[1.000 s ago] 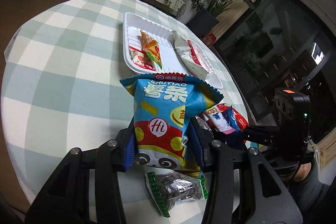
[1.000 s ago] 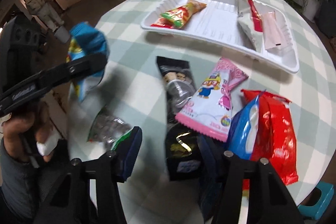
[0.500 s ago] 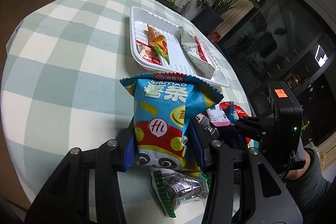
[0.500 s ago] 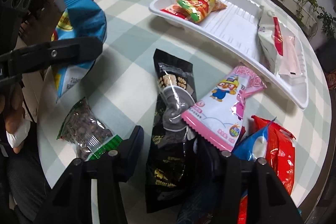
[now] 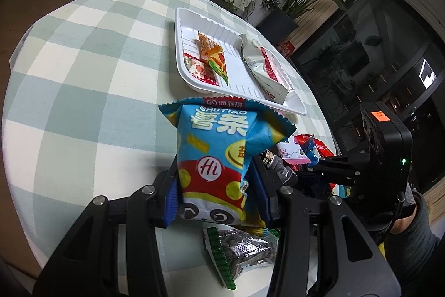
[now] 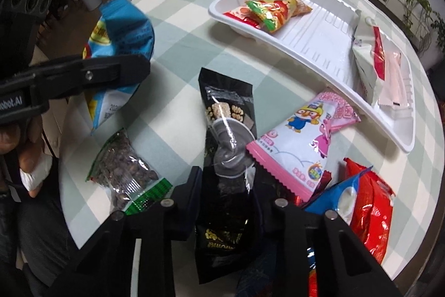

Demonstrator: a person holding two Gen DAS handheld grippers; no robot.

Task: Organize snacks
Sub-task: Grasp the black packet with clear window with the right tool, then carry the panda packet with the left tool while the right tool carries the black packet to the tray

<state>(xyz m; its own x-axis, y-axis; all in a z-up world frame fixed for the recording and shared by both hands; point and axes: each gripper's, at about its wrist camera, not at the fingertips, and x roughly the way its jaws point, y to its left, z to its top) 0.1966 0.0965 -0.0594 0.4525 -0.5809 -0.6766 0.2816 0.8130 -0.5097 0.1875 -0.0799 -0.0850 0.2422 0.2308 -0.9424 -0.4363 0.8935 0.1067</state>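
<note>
Snacks lie spread over the checked tabletop (image 5: 83, 91), and one is already up off it: the left gripper (image 5: 214, 194) has its jaws pressed on the lower sides of a blue chip bag (image 5: 217, 157), held upright above the cloth. The right gripper (image 6: 225, 191) points steeply down with its jaws closing around a black snack pouch (image 6: 225, 146); the pouch sits between them, its clear window just ahead of the fingertips. Compared with a second ago these jaws stand much narrower and the gripper has dropped closer to the pouch, while the left gripper and its bag have stayed put. Crowding the black pouch on its right, a pink cartoon packet (image 6: 303, 138) overlaps its edge, and beyond that a red bag (image 6: 370, 210) with a blue-and-white packet (image 6: 336, 194) lies near the tabletop rim. To the pouch's left a clear bag of dark nuts (image 6: 125, 169) with a green strip rests apart from it, just below the raised chip bag. Farther out sits the white tray (image 6: 314, 46), holding an orange-green triangular packet (image 6: 275, 10) over a red one (image 6: 242, 16) at one end and a white-and-red pack (image 6: 370, 57) at the other; the ribbed middle of the tray is bare. Open cloth lies between the tray and the pile, and widely to the left in the left wrist view.
</note>
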